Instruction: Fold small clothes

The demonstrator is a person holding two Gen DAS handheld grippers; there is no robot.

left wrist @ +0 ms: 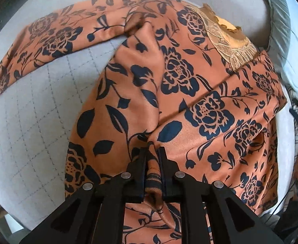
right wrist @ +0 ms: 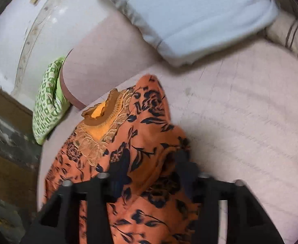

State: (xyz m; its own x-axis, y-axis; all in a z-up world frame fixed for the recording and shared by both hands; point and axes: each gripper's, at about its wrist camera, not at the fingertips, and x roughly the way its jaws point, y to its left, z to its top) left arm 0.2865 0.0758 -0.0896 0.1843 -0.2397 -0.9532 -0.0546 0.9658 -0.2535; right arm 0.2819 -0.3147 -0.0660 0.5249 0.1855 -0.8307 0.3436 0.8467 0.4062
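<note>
Garment: an orange top with dark floral print lay spread on a pale quilted bed, embroidered neckline toward the pillow.
Fold state: one side panel looked already turned over the body; one sleeve stretched out flat across the quilt, not yet folded.
Left claw: pressed nearly together, pinching a bunched ridge of the orange fabric at the near hem.
Right claw: jaws stood spread over the cloth; blurred, no pinch visible.
Handling: thin, soft, limp cloth, probably light and a little slippery; it would likely sag and crease wherever unsupported.
Where to hold: best taken at hems, seams or the sleeve cuff, pinching both layers, rather than mid-panel.
Risk: a single-layer pinch could drag the fold askew.
Nearby: a green patterned cloth lay beside the bed.
</note>
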